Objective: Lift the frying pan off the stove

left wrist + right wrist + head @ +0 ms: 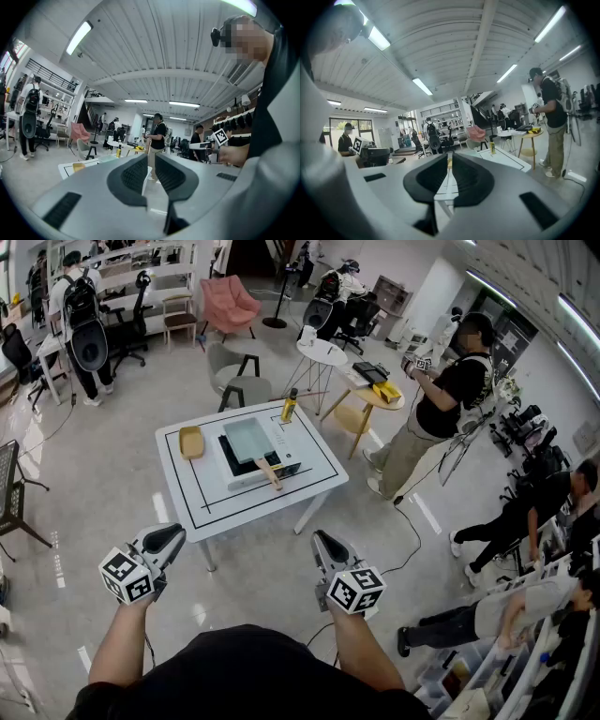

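White table [184, 507] served as reference. The stove [231, 467] sat at the table's centre. It carried the pale rectangular frying pan [248, 439], whose wooden handle pointed at the table's near edge. Left gripper [174, 534] and right gripper [320, 541] were held well short of that edge, jaws closed together, gripping nothing. A yellow tray [191, 442] lay toward the table's left side.

- The frying pan [247, 438] was pale mint, its handle wood-brown.
- The table [187, 507] was white with a black outline.
- The left gripper [167, 538] and right gripper [327, 550] were grey, their cubes marked in black-and-white squares.
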`<move>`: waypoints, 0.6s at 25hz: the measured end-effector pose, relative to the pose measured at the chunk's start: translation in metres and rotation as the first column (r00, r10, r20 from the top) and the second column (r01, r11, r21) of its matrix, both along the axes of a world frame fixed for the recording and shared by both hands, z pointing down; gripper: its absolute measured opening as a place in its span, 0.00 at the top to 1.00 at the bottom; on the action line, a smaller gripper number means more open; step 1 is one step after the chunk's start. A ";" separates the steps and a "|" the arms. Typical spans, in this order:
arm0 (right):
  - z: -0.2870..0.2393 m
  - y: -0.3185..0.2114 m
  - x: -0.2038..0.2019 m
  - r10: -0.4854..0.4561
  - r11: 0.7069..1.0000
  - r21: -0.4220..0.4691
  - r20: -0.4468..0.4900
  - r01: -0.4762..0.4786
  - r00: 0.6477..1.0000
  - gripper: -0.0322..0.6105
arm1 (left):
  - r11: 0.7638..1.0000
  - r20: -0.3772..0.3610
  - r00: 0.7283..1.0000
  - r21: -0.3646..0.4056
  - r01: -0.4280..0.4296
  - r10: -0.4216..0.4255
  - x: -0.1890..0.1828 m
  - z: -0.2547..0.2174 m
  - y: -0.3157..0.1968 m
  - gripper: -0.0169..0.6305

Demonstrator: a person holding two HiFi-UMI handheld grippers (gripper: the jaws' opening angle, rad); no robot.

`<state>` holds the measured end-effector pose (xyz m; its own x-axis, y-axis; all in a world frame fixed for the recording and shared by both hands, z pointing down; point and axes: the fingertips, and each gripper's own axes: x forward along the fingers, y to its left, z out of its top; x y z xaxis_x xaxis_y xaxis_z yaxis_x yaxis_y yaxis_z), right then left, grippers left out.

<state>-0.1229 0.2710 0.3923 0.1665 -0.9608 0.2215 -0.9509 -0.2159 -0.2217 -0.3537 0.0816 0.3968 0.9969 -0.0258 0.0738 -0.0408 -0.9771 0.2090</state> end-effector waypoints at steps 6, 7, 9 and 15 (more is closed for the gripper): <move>-0.001 0.010 -0.008 -0.003 1.000 -0.006 0.002 0.003 1.000 0.90 | 1.000 -0.001 1.000 0.005 -0.009 0.009 -0.003 -0.005 0.007 0.89; -0.001 0.011 -0.009 -0.005 1.000 -0.005 0.001 0.005 1.000 0.90 | 1.000 0.000 1.000 0.005 -0.011 0.011 -0.004 -0.005 0.009 0.90; 0.000 0.016 -0.010 -0.003 1.000 -0.002 0.002 0.003 1.000 0.90 | 1.000 0.000 1.000 0.005 -0.014 0.014 -0.005 -0.005 0.015 0.90; -0.003 0.027 -0.009 0.026 0.999 0.025 0.035 -0.027 0.999 0.90 | 0.999 0.015 0.999 0.011 -0.031 0.031 -0.005 -0.006 0.028 0.90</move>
